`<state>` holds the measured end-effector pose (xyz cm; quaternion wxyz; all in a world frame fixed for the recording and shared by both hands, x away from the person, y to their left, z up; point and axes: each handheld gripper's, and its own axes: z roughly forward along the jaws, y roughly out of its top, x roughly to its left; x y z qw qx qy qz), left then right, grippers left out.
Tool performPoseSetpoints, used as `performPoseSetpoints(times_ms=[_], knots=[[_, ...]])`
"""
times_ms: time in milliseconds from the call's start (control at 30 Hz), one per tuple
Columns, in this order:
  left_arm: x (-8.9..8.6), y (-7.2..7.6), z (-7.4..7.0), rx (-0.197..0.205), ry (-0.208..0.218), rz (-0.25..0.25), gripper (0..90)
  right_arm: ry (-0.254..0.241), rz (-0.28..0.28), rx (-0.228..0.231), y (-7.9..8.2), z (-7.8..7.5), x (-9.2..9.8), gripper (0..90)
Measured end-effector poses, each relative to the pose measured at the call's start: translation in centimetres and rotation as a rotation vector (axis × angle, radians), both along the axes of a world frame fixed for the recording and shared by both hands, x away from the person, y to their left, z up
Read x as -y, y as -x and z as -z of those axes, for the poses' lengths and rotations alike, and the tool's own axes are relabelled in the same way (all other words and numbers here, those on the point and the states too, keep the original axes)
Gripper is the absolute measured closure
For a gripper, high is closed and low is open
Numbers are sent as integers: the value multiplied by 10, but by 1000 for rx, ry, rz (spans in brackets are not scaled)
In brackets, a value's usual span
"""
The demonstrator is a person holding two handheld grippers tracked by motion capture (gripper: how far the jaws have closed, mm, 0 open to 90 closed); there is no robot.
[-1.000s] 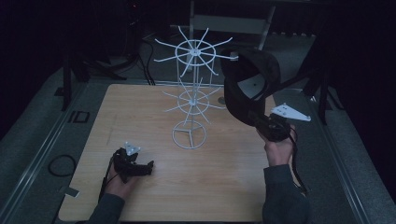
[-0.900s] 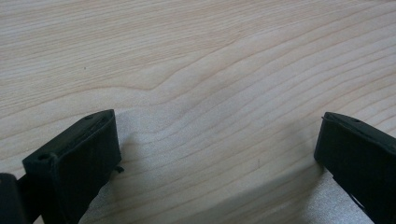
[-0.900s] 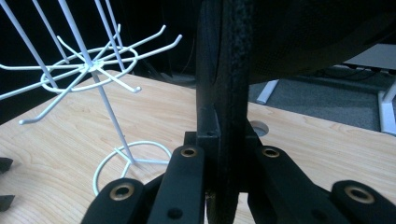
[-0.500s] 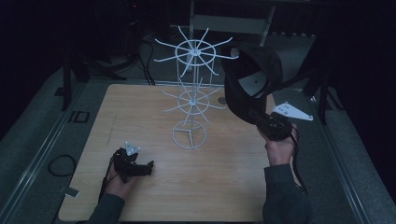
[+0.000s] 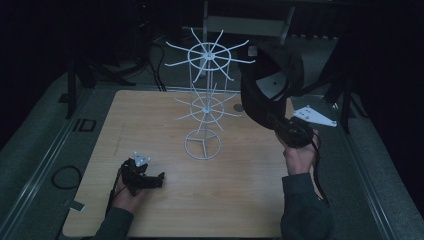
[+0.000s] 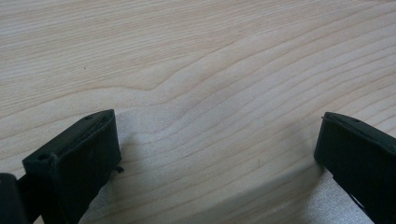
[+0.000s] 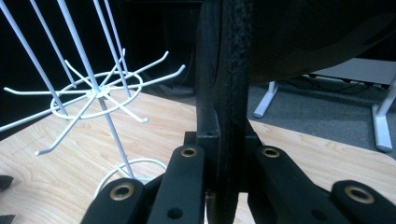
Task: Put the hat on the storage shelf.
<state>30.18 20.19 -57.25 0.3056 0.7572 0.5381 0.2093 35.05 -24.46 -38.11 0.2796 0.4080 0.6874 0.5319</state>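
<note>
Rack as landmark: white wire rack [image 5: 204,107] stands upright mid-table, ring base flat on the wood table [image 5: 150,115], two tiers of spoke hooks up its centre pole.

R gripper [image 5: 280,124] up in the air, off the rack's right side, lifted clear of the tabletop, hand [image 5: 298,155] under it. Jaws clamped tight on a black cap [image 5: 272,85], gripped by the brim edge. In the right gripper view the brim [image 7: 229,107] runs straight up between the two jaws, pads pressed on both faces, no gap showing. Cap body hangs above & behind the gripper, about level w/ the rack's upper tier, just right of those top spokes. Can't tell if cap touches a spoke tip; looks near, not hooked on. Grey three-cornered plate [image 5: 314,116] sticks out on the gripper's far side from the rack.

L gripper [image 5: 144,179] low & near the person, front-left of the rack base, well apart from it. Sits down at the tabletop w/ the hand [image 5: 127,192] on it. Left gripper view: jaws spread wide, bare wood grain between them, nothing held. Jaw tips close over the surface, shadows right beneath.

Rack hooks all bare in the high view. In the right gripper view the lower tier [image 7: 95,93] sits left of the pinched brim, base ring [image 7: 135,170] on the wood below.
</note>
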Motion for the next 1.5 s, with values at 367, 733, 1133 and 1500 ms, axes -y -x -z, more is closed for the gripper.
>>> performPoseSetpoints(times_ms=[367,733,1133,1500], knots=[[0,0,0,0,0,0,1,0,0,14,1,-4,-2,867],[0,0,0,0,0,0,2,4,4,24,2,-6,-3,866],[0,0,0,0,0,0,2,-3,6,31,2,-7,-6,866],[0,0,0,0,0,0,2,13,10,52,5,-10,-7,866]])
